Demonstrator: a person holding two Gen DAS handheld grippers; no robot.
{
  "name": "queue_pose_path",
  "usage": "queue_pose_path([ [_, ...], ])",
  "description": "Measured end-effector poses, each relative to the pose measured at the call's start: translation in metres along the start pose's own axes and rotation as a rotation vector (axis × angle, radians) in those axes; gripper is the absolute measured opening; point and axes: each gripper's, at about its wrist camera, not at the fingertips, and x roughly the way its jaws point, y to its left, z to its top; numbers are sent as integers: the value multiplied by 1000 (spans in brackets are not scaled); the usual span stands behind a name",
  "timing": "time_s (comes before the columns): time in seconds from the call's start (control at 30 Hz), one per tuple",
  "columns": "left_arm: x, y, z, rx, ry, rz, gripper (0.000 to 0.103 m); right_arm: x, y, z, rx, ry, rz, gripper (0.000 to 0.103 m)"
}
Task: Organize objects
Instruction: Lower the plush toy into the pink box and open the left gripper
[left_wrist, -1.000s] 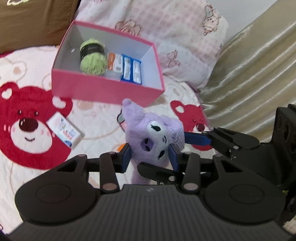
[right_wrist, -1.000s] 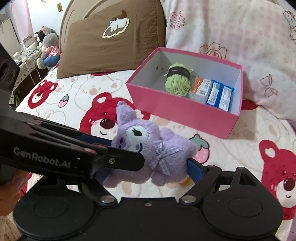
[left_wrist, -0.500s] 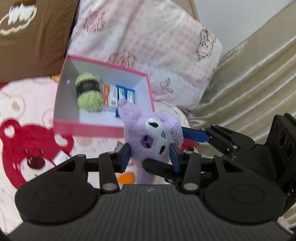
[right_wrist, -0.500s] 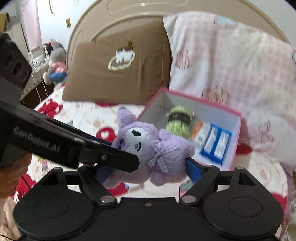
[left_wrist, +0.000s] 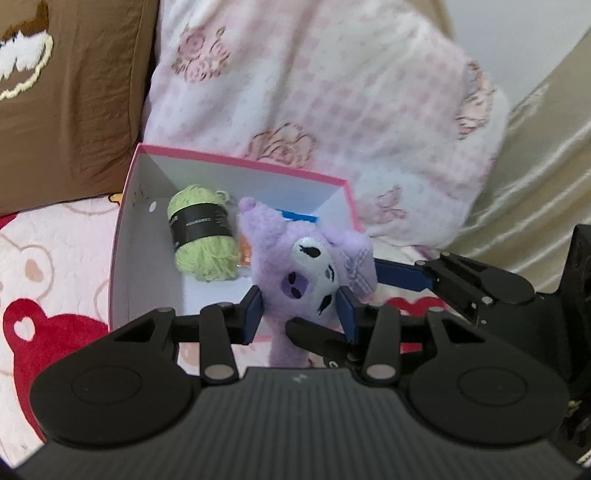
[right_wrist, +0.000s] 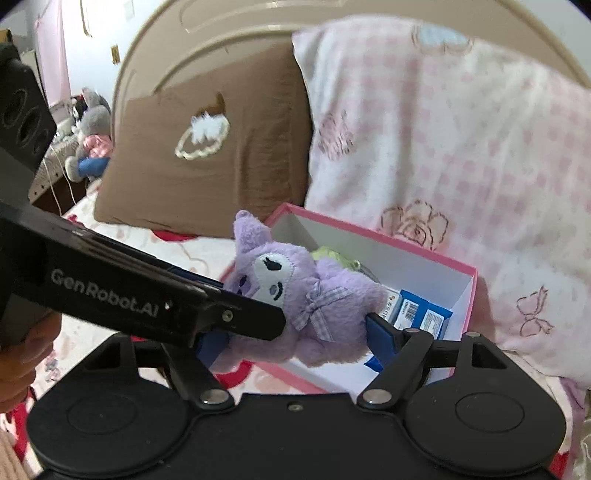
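Note:
Both grippers hold a purple plush toy (left_wrist: 306, 273) in the air over the open pink box (left_wrist: 236, 162). My left gripper (left_wrist: 301, 314) is shut on the toy's head. My right gripper (right_wrist: 295, 339) is shut on the toy's body (right_wrist: 325, 295), and its blue finger also shows in the left wrist view (left_wrist: 402, 275). The box (right_wrist: 406, 243) holds a green yarn ball (left_wrist: 201, 230) and small blue cartons (right_wrist: 421, 314), partly hidden by the toy.
A brown pillow (right_wrist: 207, 155) and a pink checked pillow (right_wrist: 443, 147) lean behind the box. The bear-print bedspread (left_wrist: 48, 280) lies around it. A beige headboard (left_wrist: 535, 166) is at the right. Plush toys (right_wrist: 88, 140) sit far left.
Both grippers have lifted the purple toy off the bedspread and carried it forward, so it now hangs over the pink box. Both grips stayed shut.

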Motion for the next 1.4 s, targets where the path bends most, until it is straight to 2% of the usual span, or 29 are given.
queue_pose_path([
  [0.27, 67, 26, 5, -36, 47, 29, 41, 70, -43, -7, 86, 99, 78, 84],
  [0.33, 79, 29, 4, -39, 58, 32, 41, 82, -50, -13, 98, 97, 85, 85],
  [0.5, 100, 44, 0, -64, 79, 6, 40, 108, -64, -20, 143, 150, 112, 85],
  [0.63, 111, 47, -2, -27, 112, -13, 39, 119, -63, -26, 108, 162, 66, 85],
  [0.77, 120, 50, -3, -33, 93, -12, 39, 124, -60, -33, 95, 156, 26, 83],
  [0.97, 136, 55, -10, -42, 121, 18, 39, 145, -65, -36, 72, 202, 24, 83],
  [1.07, 139, 57, -14, -44, 128, 23, 39, 149, -61, -39, 40, 211, 12, 85],
  [1.3, 148, 54, -17, -45, 129, 39, 39, 148, -68, -39, 55, 242, -5, 86],
  [1.4, 151, 49, -18, -18, 116, 63, 40, 143, -68, -41, 62, 233, -7, 81],
])
